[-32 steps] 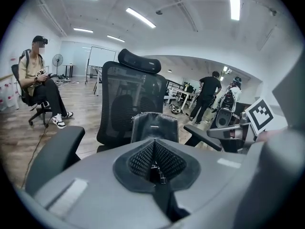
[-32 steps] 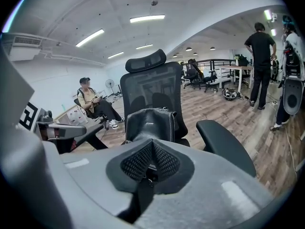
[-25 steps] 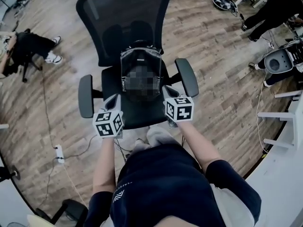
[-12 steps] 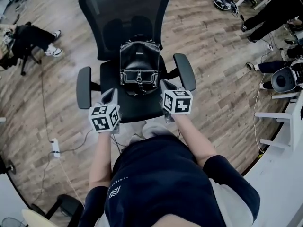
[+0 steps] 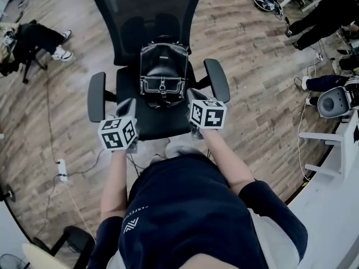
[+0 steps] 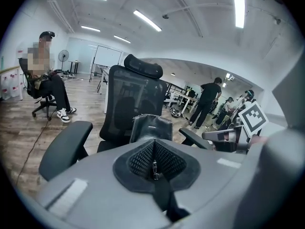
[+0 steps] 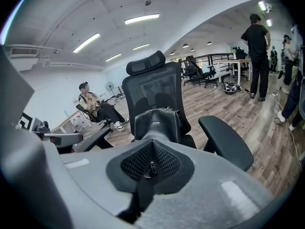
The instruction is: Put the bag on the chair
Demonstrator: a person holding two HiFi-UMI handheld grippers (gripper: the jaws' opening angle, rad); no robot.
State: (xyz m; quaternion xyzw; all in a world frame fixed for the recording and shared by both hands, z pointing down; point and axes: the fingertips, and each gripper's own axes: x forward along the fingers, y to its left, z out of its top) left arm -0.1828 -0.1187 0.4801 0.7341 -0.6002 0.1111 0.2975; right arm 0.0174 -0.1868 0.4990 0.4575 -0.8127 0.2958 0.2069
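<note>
- My dark shirt [image 5: 185, 217] fills the near edge of the head view. It carries a small light logo and a line of print too small to read.
- My left gripper [image 5: 128, 105] has its jaws closed pad to pad, with nothing between them; its own view shows the mesh pads [image 6: 143, 159] meeting in a seam.
- My right gripper [image 5: 194, 98] is closed in the same way and also empty, as the seam in its own view [image 7: 151, 165] shows.
- Each gripper's cube bears black-and-white square markers, with no words on them.
- Both grippers hover over the front of the seat, between the left armrest [image 5: 96, 97] and the right armrest [image 5: 217, 80], just short of the bag and not touching it.
- The black bag [image 5: 163, 74] stands upright at the back of the office chair [image 5: 148, 15], against its mesh backrest. I can read no brand on it.
- Compared with a second ago, the bag stands on the same spot on the seat, and both grippers are off it, as they were then.
- A white power strip [image 5: 61, 170] and its cable lie on the wood floor [image 5: 252, 55] to my left.
- Farther off, a seated person [image 5: 33, 41] is at the left and a standing person in black [image 5: 320, 10] is at the upper right.
</note>
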